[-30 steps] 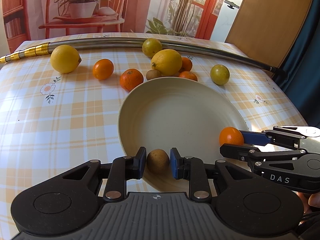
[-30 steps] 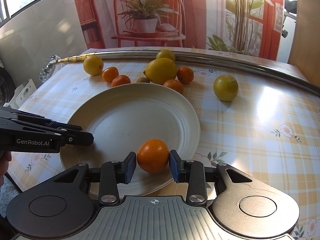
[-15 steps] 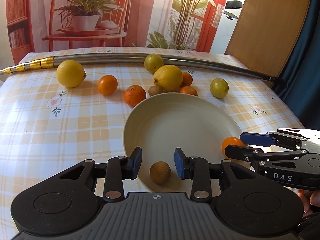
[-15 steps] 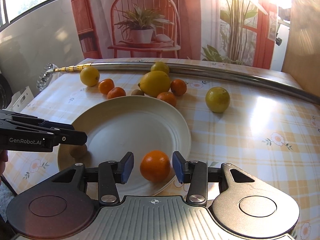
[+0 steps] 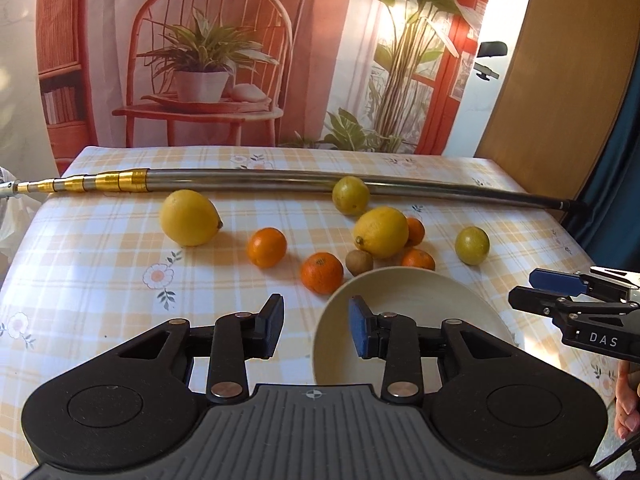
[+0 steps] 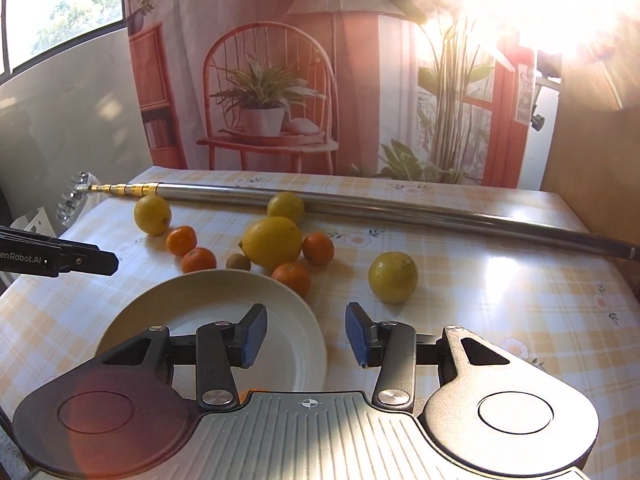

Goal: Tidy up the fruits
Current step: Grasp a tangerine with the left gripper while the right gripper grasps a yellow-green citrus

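- Your left gripper (image 5: 316, 330) has its jaws spread wide with nothing between them; it hovers over the near left edge of the plate (image 5: 420, 300).
- Your right gripper (image 6: 302, 334) is just as wide apart and just as empty, hanging over the plate's near right rim.
- The part of the plate that shows is bare. A sliver of orange (image 6: 252, 391) peeks out at the plate's near edge, under your right gripper's body; you cannot tell more about it, and the nearest part of the plate is hidden in both views.
- Still on the tablecloth (image 5: 80, 280), beyond the plate: two lemons (image 5: 188, 218) (image 5: 380, 232), four small oranges (image 5: 267, 247) (image 5: 322, 273) (image 5: 418, 259) (image 5: 415, 231), a kiwi (image 5: 359, 261) just beside the far rim, and two yellow-green round fruits (image 5: 351, 195) (image 5: 472, 245).
- The far green fruit touches the long metal pole (image 5: 280, 180) lying across the far side of the table.
- Judged from this, you are early in the job: nine fruits are still left loose on the cloth.
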A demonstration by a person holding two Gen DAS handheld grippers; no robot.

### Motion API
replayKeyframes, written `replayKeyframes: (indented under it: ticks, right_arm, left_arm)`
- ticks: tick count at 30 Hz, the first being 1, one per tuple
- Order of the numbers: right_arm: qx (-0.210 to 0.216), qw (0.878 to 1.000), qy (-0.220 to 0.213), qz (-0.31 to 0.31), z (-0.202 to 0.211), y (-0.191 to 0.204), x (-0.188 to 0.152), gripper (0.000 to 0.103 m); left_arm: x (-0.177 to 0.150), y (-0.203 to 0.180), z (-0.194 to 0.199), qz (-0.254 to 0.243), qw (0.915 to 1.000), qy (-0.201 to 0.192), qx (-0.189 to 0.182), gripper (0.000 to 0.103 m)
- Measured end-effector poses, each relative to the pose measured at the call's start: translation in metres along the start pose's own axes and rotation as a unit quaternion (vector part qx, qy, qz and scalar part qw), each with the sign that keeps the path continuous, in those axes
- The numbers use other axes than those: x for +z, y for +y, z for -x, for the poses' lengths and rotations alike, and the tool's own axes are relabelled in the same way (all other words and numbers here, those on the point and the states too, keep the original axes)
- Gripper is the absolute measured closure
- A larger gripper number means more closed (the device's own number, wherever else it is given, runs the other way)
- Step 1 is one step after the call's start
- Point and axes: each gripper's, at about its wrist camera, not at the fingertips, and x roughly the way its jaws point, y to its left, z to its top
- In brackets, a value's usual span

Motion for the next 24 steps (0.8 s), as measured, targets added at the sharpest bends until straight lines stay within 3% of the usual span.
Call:
replayKeyframes:
  ticks: [15,24]
  right_arm:
    - [-0.029,0.999,-0.026,-0.003,-0.032,-0.028,0.017,0.062]
    - [-0.031,0.999,-0.013,-0.022,-0.051,-0.039,0.014,0.062]
  left_arm:
    - [0.028,0.006,-0.03,0.008,0.9999,-0.003,0.011,0.065]
    - [0.029,0.003,-0.076,0.019,0.9986,0.049,-0.007,0.065]
